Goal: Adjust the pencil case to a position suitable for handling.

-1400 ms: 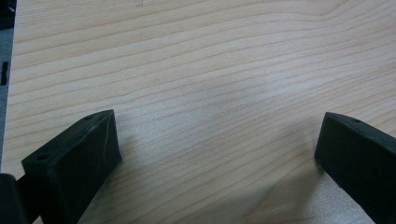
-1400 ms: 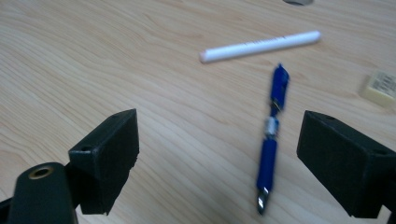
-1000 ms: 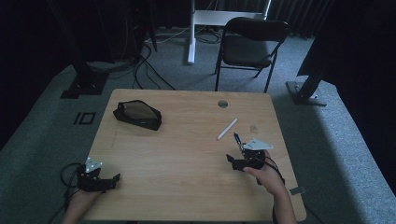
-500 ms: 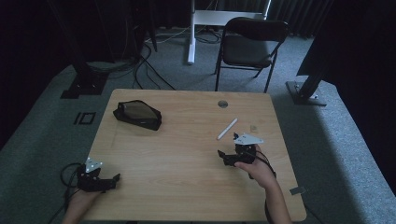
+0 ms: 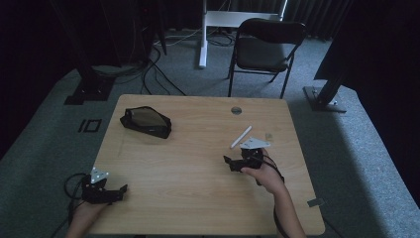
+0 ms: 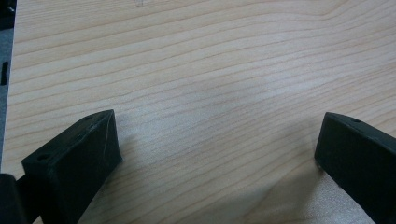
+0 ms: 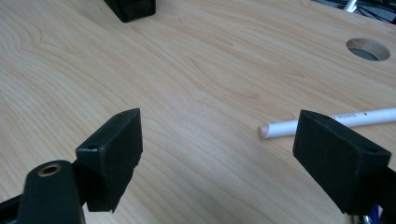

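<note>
— The right gripper (image 5: 234,162) has slid in from the table's right edge since a second ago; it now sits just below the near end of the white pen (image 5: 240,137). The left one hasn't budged.

— And its jaws?

— Spread wide, nothing between them. From the right gripper view the pen (image 7: 327,122) lies flat on the wood, its blunt end poking out beside the right-hand jaw, not yet in the gap.

— So it's lining up for a pick?

— That's my reading: the approach step, with the grasp not yet made. Next it needs to swing a little toward the pen so the barrel runs across the gap, then close on it near that end.

— The left gripper (image 5: 106,191)?

— Far from the pen, down at the table's (image 5: 198,198) near left corner, jaws also apart over bare wood (image 6: 210,93), idle.

— Anything to put the pen in?

— The black pouch (image 5: 146,122), well left of the pen and farther back. It seems to lie open with a brownish lining showing, but I can't tell whether anything is inside. Past the pen, toward the far edge, there's just the round cable hole (image 5: 236,110).
</note>
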### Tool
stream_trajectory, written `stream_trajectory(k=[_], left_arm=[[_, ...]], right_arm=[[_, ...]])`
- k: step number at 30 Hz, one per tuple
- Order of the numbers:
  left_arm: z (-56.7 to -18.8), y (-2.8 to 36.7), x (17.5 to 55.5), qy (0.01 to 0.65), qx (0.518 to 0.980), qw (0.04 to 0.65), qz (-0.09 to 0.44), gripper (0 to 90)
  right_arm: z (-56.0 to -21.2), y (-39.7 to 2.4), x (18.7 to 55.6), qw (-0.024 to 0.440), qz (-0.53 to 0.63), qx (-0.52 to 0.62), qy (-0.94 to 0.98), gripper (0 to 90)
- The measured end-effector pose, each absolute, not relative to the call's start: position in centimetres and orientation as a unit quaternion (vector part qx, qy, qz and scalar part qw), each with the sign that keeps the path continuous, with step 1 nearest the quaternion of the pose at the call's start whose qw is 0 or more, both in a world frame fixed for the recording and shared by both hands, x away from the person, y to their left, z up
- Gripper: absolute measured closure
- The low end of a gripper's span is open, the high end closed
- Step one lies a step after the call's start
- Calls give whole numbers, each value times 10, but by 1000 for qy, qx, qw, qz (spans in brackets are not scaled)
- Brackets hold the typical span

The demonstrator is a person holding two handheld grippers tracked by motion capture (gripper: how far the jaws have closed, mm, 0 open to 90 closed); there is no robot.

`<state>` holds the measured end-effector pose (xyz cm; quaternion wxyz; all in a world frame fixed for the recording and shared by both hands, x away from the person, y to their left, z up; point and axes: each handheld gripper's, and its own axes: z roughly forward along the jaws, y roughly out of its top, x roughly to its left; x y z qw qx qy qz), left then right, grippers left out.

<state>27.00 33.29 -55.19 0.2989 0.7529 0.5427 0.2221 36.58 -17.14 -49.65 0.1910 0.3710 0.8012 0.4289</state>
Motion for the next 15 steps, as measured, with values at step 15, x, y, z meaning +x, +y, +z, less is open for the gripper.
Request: stream_trajectory(k=[15], left_arm=[[-552, 333, 270, 541, 754, 300, 222, 1]], right_arm=[[-495, -145, 381, 188, 431, 350, 810, 155]])
